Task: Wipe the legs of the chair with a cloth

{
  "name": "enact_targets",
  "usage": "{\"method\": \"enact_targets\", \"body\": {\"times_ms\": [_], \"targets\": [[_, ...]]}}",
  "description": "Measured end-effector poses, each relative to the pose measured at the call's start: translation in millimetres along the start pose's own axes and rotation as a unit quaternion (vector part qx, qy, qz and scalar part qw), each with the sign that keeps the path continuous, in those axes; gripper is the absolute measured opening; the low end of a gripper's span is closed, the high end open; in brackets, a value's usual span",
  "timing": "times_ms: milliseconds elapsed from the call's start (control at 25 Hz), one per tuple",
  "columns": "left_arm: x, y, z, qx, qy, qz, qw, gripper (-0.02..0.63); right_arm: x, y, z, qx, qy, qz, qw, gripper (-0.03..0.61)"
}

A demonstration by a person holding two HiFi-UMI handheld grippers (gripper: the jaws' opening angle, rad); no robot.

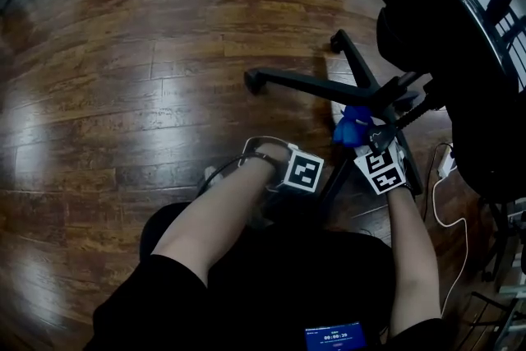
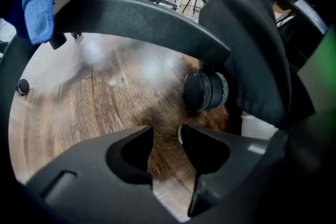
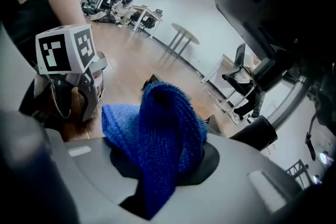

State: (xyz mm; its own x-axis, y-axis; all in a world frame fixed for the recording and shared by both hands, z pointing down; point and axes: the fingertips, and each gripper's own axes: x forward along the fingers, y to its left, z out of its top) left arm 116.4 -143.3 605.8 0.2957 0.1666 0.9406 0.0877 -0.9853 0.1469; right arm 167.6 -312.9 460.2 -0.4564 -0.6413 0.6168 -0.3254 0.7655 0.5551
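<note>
- At left, left gripper [image 2: 165, 139] hangs over floor [image 2: 105, 97] beside caster [image 2: 206, 91], jaws narrowly apart, empty.
- Centre: blue cloth [image 1: 353, 126] sits by chair leg [image 1: 316, 81] near the hub; likely soft, light, bunches easily.
- On right, right gripper [image 1: 376, 145] pinches cloth; best gripped deep in the fold.

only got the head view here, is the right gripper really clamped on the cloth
Observer: Yes. In the right gripper view the right gripper is shut on the bunched blue cloth.
Operator: and the left, holding anything
Observer: No. The left gripper has its jaws apart, with only floor between them.
Operator: whats just ahead of it
Observer: A caster at the end of a chair leg.
</note>
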Motion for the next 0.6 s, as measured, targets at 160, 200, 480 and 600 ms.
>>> {"method": "enact_targets", "body": {"times_ms": [160,200,480,600], "targets": [[1.3,-1.2,-2.2,-0.002,0.011,0.008,0.9999,0.181,-11.2,23.3,-0.6,-0.005,-0.003,0.008,1.000,0.081],[2.0,-1.5,-2.5,-0.002,0.015,0.012,0.9998,0.181,-16.9,37.3,0.5,-0.009,-0.005,0.025,1.000,0.081],[3.7,-2.0,-5.9,-0.011,0.028,0.026,0.9992,0.182,-76.1,179.7,14.4,-0.051,-0.025,0.192,0.980,0.084],[4.4,-3.7,-2.8,-0.009,0.029,0.029,0.9991,0.182,-81.3,192.9,13.9,-0.073,-0.023,0.202,0.976,0.087]]}}
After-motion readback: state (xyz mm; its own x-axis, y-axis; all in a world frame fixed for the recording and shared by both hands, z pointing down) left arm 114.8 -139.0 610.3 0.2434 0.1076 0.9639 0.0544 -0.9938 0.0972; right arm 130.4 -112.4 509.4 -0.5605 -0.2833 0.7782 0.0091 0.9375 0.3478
